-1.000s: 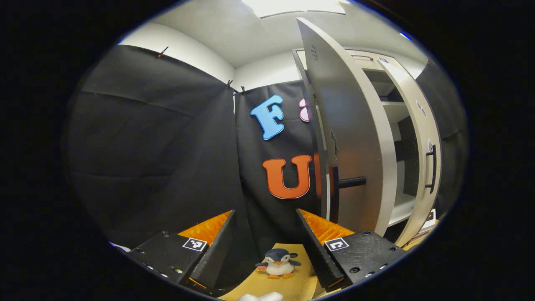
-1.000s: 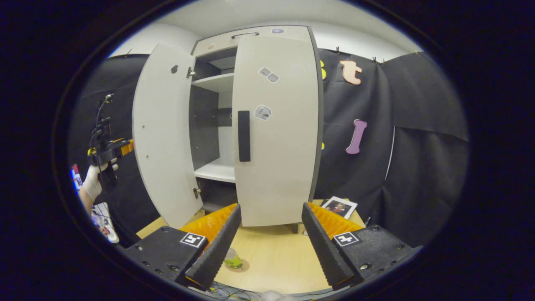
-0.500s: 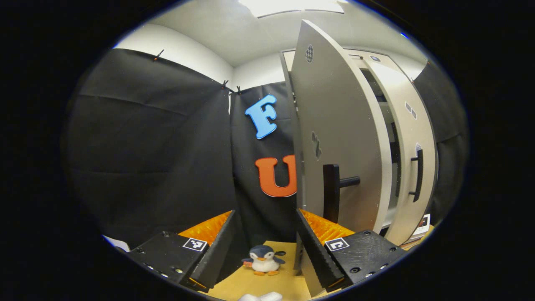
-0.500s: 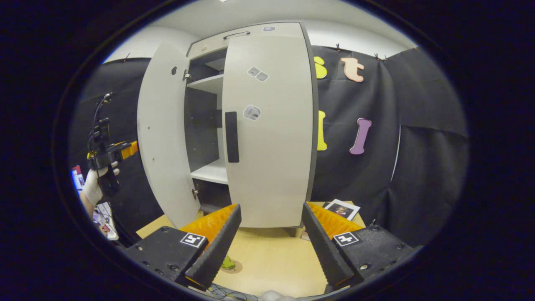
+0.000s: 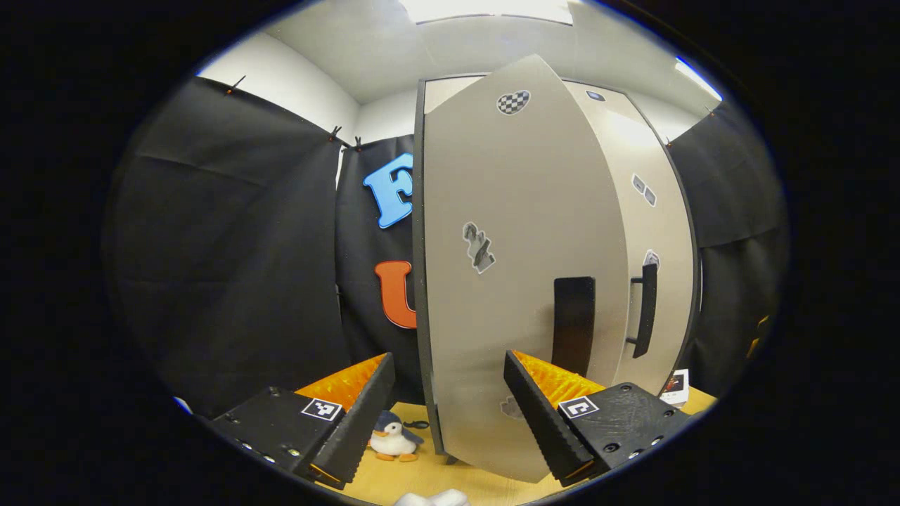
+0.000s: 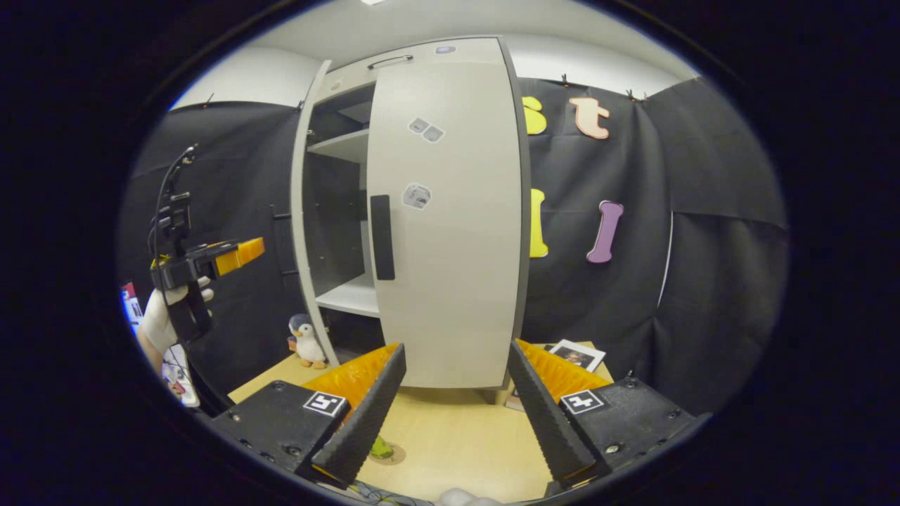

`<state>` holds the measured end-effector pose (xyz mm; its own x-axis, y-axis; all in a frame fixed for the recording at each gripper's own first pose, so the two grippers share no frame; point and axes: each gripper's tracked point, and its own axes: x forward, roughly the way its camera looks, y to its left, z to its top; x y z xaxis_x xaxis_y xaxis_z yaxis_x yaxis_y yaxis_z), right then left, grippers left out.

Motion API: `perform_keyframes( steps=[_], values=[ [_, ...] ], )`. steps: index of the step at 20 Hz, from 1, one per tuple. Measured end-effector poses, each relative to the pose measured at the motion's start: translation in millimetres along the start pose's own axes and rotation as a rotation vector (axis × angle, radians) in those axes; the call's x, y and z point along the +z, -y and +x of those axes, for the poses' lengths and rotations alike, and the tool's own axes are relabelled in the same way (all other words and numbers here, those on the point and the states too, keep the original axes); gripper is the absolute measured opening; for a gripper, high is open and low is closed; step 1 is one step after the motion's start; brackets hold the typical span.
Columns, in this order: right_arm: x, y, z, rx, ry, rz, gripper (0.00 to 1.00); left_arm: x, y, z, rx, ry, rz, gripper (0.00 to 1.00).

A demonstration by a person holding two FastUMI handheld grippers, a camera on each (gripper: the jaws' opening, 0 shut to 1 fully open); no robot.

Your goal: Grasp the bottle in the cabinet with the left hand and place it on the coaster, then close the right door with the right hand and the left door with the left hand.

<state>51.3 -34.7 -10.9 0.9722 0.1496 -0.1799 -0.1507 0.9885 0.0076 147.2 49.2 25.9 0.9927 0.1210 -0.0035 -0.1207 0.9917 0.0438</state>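
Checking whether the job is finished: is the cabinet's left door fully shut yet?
No: in the right gripper view the left door stands ajar, with the shelf inside visible beside the closed right door.

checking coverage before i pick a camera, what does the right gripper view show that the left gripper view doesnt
Right gripper view: the shelf inside the cabinet, the bottle on the coaster, the left tool in a gloved hand. Left gripper view: the left door's front and handle. Both: right door, penguin, photo.
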Motion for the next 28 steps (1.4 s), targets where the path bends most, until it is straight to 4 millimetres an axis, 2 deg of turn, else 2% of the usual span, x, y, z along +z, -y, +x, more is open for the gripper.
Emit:
perform_keyframes(
  steps=[5, 9, 13, 15, 19, 28],
  values=[
    [10.8, -10.7, 6.4, -0.026, 0.027, 0.012, 0.96, -2.2, 18.5, -23.1, -0.062, -0.017, 0.011, 0.96],
    [11.9, -17.9, 6.9, -0.043, 0.039, 0.012, 0.96, -11.3, 23.3, -53.4, -0.094, -0.043, 0.006, 0.96],
    [8.1, -22.8, 5.5, -0.075, 0.048, 0.014, 0.96, -30.0, 15.3, -82.3, -0.095, -0.086, -0.013, 0.96],
    [5.8, -27.4, 4.4, -0.091, 0.053, 0.030, 0.96, -35.4, 4.1, -93.3, -0.079, -0.092, -0.013, 0.96],
    [6.4, -36.8, -0.9, -0.128, 0.072, 0.029, 0.96, -38.2, -7.0, -105.4, -0.080, -0.095, -0.005, 0.96],
    [11.2, -58.7, -12.6, -0.141, 0.104, 0.005, 0.96, -43.1, -10.7, -119.4, -0.114, -0.107, -0.015, 0.96]
  ],
)
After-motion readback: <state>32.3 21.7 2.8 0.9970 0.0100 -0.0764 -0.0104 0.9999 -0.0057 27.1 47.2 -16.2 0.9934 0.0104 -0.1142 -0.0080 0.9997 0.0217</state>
